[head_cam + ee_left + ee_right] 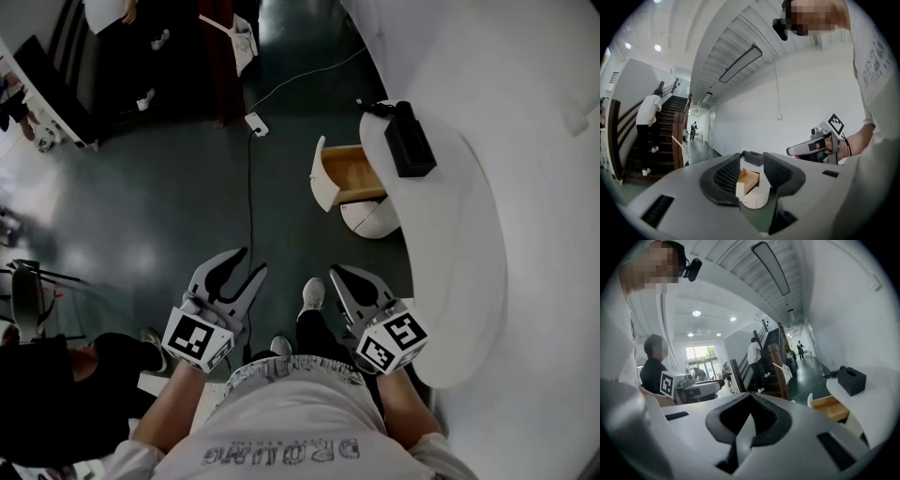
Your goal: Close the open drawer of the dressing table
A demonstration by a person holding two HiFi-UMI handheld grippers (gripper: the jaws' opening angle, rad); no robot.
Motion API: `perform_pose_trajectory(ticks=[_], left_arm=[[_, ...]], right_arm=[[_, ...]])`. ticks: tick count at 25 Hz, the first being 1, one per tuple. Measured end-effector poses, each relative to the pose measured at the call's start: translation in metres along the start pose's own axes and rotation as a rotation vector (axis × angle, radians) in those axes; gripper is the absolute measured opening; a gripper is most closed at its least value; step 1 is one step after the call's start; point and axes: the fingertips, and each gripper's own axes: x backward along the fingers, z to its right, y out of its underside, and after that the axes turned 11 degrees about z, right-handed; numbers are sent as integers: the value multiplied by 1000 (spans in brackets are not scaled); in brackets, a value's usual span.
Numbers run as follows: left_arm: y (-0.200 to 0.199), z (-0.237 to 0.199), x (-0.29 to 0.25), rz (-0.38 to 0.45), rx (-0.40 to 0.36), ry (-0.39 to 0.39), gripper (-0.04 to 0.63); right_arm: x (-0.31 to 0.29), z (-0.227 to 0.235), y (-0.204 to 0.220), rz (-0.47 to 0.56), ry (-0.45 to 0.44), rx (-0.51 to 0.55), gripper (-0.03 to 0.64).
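The white dressing table (469, 244) curves along the right of the head view. Its drawer (352, 173) stands pulled out, with a wooden inside and a white front panel (320, 174). My left gripper (249, 263) is open and empty, held out over the dark floor well short of the drawer. Through its spread jaws in the left gripper view the drawer (749, 183) shows some way ahead. My right gripper (339, 275) is shut on nothing, beside the table's near end. The right gripper view has the drawer (829, 408) off to the right of the gripper (750, 397).
A black box (410, 141) lies on the tabletop above the drawer. A round white stool (370, 217) stands below the drawer. A cable (249, 141) runs across the dark floor. A person in black (56, 394) is at the lower left. Stairs (661, 136) rise beyond.
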Motion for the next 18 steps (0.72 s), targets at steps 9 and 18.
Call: perform_pose_trajectory(ticks=[9, 18], left_arm=[[13, -32, -55, -24, -13, -41, 170], [28, -63, -134, -59, -18, -97, 170]], right_arm=[[-43, 54, -9, -11, -48, -19, 9], [-86, 135, -32, -36, -92, -45, 9]])
